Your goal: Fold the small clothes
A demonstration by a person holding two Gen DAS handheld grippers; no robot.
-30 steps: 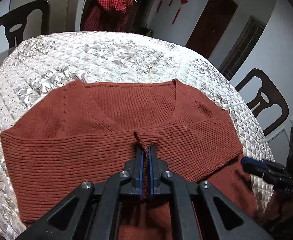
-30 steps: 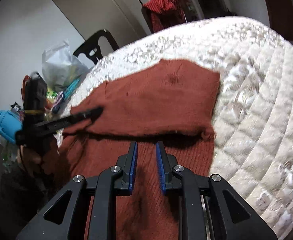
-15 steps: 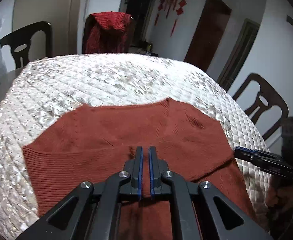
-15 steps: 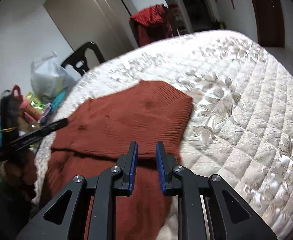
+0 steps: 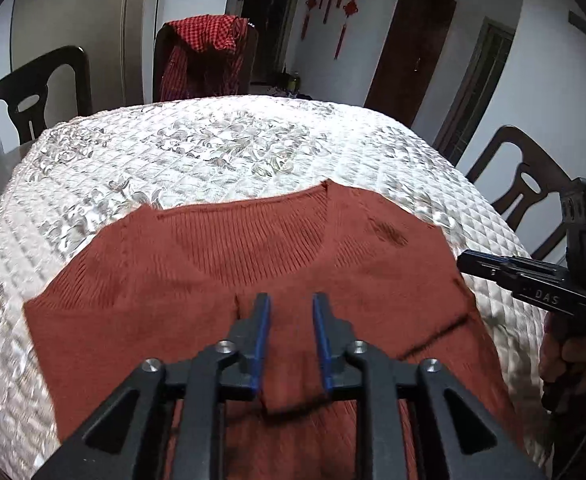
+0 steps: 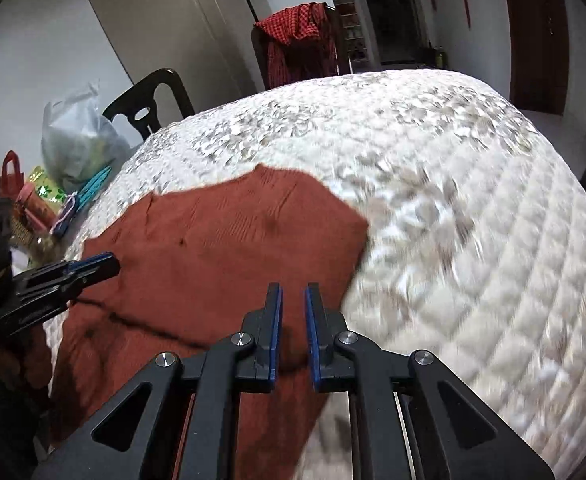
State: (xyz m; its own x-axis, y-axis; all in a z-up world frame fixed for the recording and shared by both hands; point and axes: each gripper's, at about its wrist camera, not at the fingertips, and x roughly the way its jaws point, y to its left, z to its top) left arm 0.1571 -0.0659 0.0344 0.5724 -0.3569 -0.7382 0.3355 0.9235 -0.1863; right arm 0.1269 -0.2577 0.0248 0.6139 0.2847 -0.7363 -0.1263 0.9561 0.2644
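Basically, the rust-red knit sweater (image 5: 221, 280) is lying flat on the white quilted table cover (image 5: 213, 148), neckline pointing to the far side, sleeves folded in across the body, near edge hanging toward the camera. Left of the sweater in the right wrist view, off the table edge, a translucent plastic bag (image 6: 77, 136) is sitting stuffed with something I cannot make out; beside it a red bag (image 6: 11, 172) and some colourful packets, contents unclear.

The left gripper (image 5: 291, 304) is pointing steeply down over the near middle of the sweater, blue-lined jaws spread a little and just opening further — no fabric between them, the folded sleeve cuff lying just under the tips. The right gripper (image 6: 293, 292) is also angling down, over the sweater's right edge where knit meets the cover; its jaws have just been closing, a narrow gap is showing and nothing is being pinched.

In the left wrist view the right gripper is coming in from the right, beside the sweater — a hand (image 5: 569, 360) is wrapping its handle, and white letters "DAS" are reading on its side.

Beyond the sweater, a red checked cloth (image 5: 209, 48) is draping over a chair (image 5: 205, 64).
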